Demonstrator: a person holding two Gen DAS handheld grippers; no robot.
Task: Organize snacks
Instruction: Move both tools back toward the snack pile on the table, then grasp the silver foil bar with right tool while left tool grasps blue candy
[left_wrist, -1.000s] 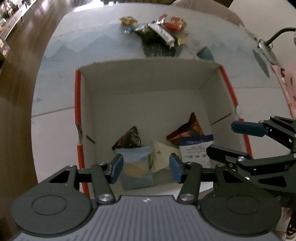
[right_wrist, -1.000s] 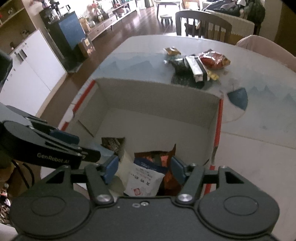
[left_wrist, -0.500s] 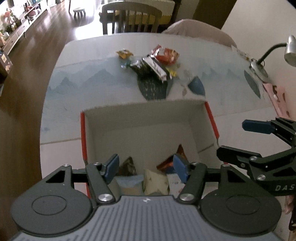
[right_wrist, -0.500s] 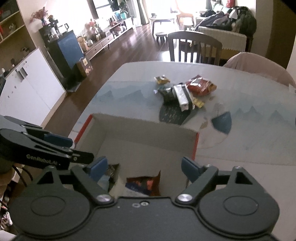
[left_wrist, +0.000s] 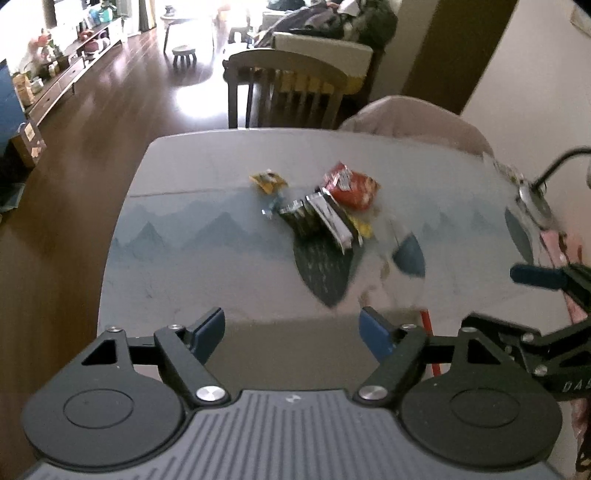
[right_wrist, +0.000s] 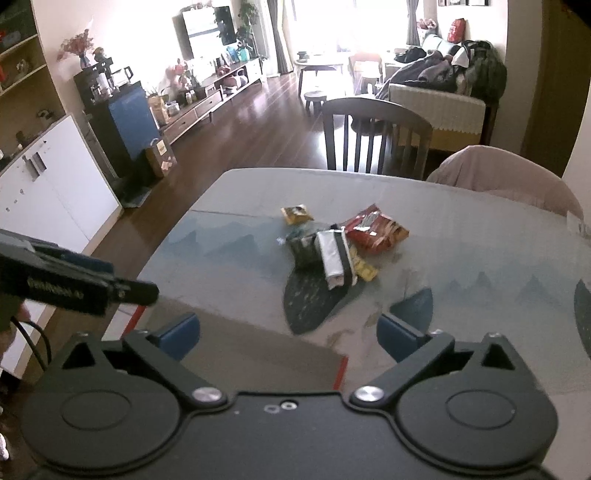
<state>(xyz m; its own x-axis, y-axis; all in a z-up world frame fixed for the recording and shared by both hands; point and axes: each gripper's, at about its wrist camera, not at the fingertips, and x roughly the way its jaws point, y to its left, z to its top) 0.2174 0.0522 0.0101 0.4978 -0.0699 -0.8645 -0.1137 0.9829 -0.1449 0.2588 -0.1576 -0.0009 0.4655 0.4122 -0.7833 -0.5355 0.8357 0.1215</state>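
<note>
A pile of snack packets lies far across the table: a red bag (left_wrist: 351, 188) (right_wrist: 376, 230), a small yellow packet (left_wrist: 267, 181) (right_wrist: 296, 214), a silver-and-black bar (left_wrist: 330, 221) (right_wrist: 334, 260) and a dark packet (left_wrist: 299, 218). The cardboard box's far wall (left_wrist: 291, 341) (right_wrist: 251, 354) sits just under both grippers; its inside is hidden. My left gripper (left_wrist: 293, 336) is open and empty above the box. My right gripper (right_wrist: 290, 338) is open and empty beside it, and shows at the right of the left wrist view (left_wrist: 535, 295).
The table (left_wrist: 184, 258) has a mountain-print cloth. A wooden chair (right_wrist: 373, 136) and a pink covered chair (right_wrist: 506, 177) stand at the far edge. A desk lamp base (left_wrist: 533, 199) sits at the right. Bare cloth lies between box and snacks.
Both grippers have lifted up and tilted away from the box's inside toward the snack pile. The packets in the box have dropped out of view. The right jaws have opened wider.
</note>
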